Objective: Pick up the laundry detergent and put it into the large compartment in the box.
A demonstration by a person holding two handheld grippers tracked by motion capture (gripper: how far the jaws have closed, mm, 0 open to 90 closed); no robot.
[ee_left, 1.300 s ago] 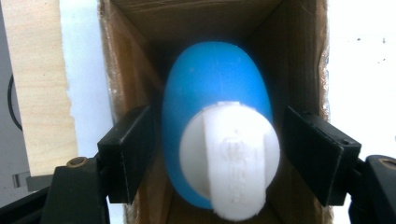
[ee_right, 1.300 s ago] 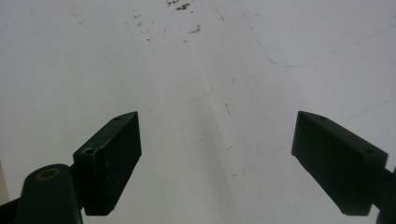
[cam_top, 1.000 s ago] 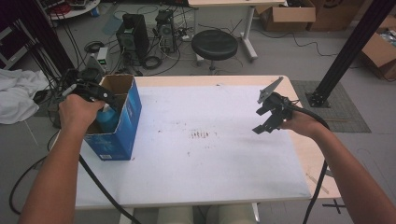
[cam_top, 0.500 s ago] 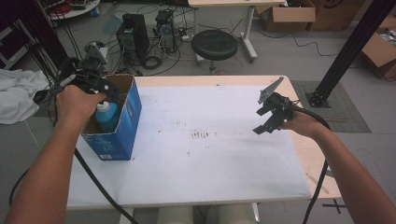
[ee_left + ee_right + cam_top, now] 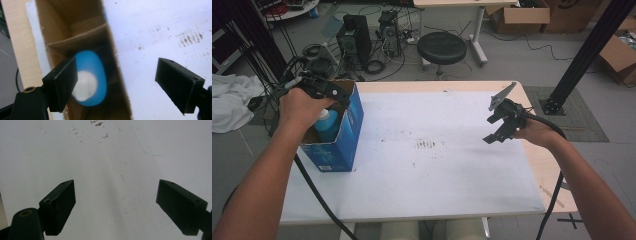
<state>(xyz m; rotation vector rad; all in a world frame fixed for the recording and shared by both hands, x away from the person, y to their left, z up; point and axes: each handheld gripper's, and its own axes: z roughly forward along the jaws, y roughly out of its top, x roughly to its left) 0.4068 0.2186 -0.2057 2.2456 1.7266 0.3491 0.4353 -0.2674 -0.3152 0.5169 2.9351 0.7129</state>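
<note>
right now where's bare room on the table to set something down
The white mat is bare from the blue box across to the right gripper, but for small dark stains. Crowded at the left edge: box, bottle inside, left gripper above.

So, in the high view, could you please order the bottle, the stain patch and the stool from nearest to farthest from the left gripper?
1. Bottle, in the box just below the left gripper.
2. Stain patch, mid-table, to its right.
3. Stool, on the floor beyond the table.
</note>
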